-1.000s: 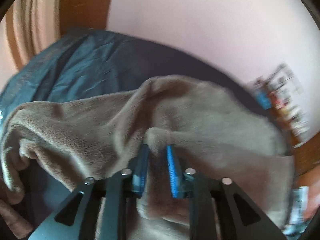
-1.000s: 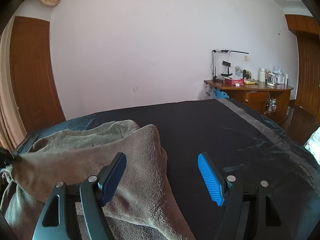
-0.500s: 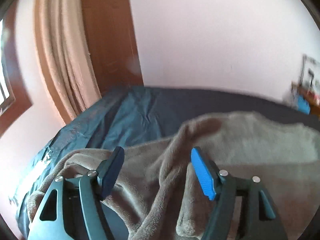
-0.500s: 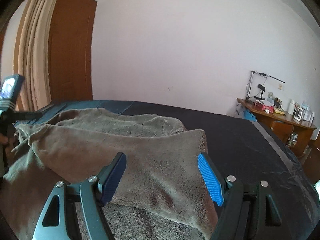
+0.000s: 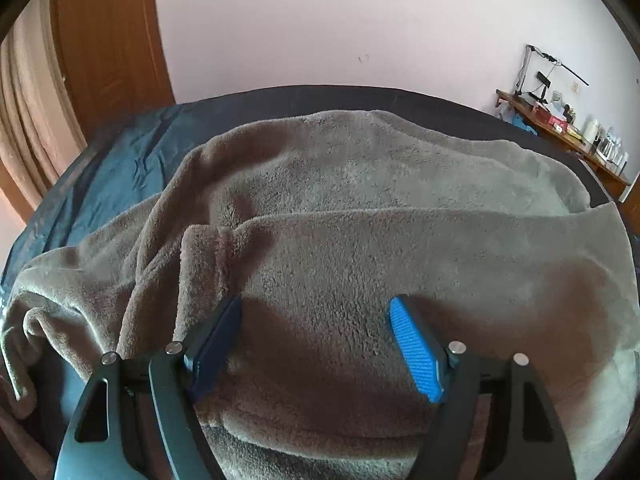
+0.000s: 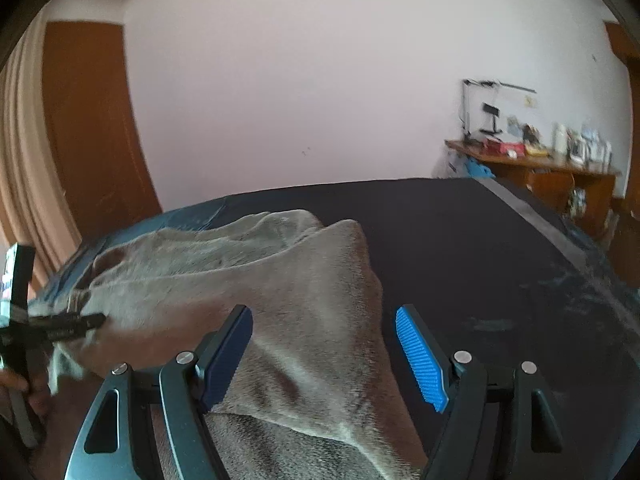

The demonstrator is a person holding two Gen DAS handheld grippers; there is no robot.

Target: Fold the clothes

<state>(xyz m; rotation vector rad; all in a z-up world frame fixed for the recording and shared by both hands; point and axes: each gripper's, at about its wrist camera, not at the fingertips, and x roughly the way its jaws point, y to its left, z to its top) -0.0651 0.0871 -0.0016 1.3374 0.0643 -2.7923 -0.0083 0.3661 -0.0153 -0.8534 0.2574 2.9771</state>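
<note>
A grey-brown fleece garment [image 5: 360, 184] lies rumpled in layers on a bed with a dark blue sheet [image 5: 132, 152]. A folded layer with a thick hem edge lies on top of it. My left gripper [image 5: 316, 304] hovers over that top layer. Its jaws are opening wide, and the cloth lies under them, not pinched. My right gripper [image 6: 323, 312] is open over the garment's [image 6: 240, 264] right corner, gripping nothing. In the right wrist view, one of the left gripper's dark fingers [image 6: 76, 322] reaches onto the cloth at the left edge, with a hand below it.
The bare dark sheet [image 6: 480, 248] spreads to the right of the garment. A wooden door [image 6: 88, 128] and a beige curtain [image 5: 24, 92] stand behind the bed on the left. A cluttered wooden desk [image 6: 532, 168] stands at the far right against the pale wall.
My left gripper let go of the fleece fold it pinched and spread wide, and the cloth now lies flat under it. The right gripper stayed open; its view swung left, then back right.
</note>
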